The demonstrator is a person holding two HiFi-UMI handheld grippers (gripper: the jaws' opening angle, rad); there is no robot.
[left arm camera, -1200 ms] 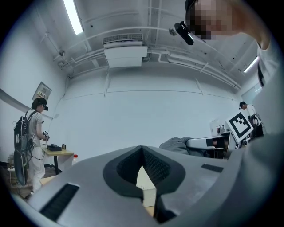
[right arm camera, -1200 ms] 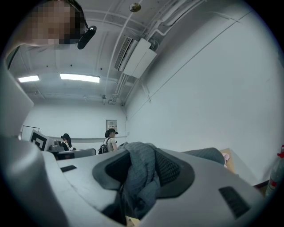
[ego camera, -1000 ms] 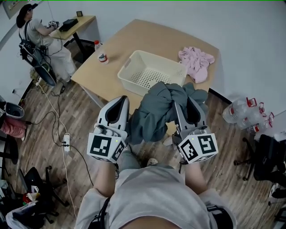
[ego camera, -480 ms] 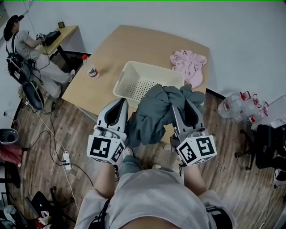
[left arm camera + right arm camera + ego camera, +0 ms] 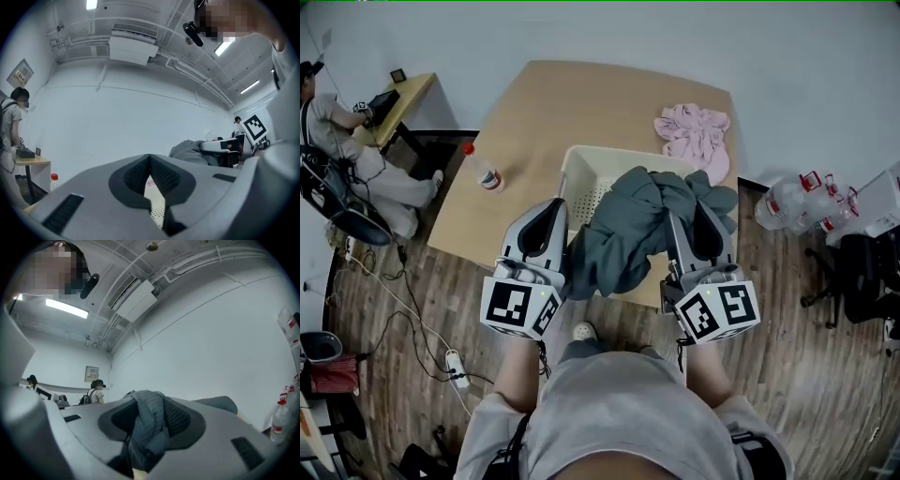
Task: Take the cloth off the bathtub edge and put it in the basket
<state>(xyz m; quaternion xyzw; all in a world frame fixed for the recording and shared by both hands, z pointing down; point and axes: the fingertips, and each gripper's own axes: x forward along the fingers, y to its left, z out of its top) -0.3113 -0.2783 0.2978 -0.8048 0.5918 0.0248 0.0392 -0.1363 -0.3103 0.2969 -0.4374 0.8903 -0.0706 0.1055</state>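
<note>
A grey cloth (image 5: 623,230) hangs bunched from my right gripper (image 5: 696,204), which is shut on it; in the right gripper view the cloth (image 5: 147,423) fills the gap between the pads. It droops over the near right part of the cream perforated basket (image 5: 572,173) on the wooden table (image 5: 581,94). My left gripper (image 5: 555,204) is level beside the cloth on its left. Its tips (image 5: 150,155) meet with nothing between them. In the left gripper view the cloth (image 5: 187,151) lies off to the right, and the basket floor (image 5: 157,208) shows below the pads.
A pink cloth (image 5: 694,136) lies on the table's far right corner, and a red-capped bottle (image 5: 483,173) stands at its left edge. Water bottles (image 5: 797,202) stand on the floor at right. A person (image 5: 323,122) sits at a desk far left; cables cross the floor.
Both grippers and the grey cloth have moved forward from the table's near edge to over the basket. The right gripper's hold on the cloth is unchanged.
</note>
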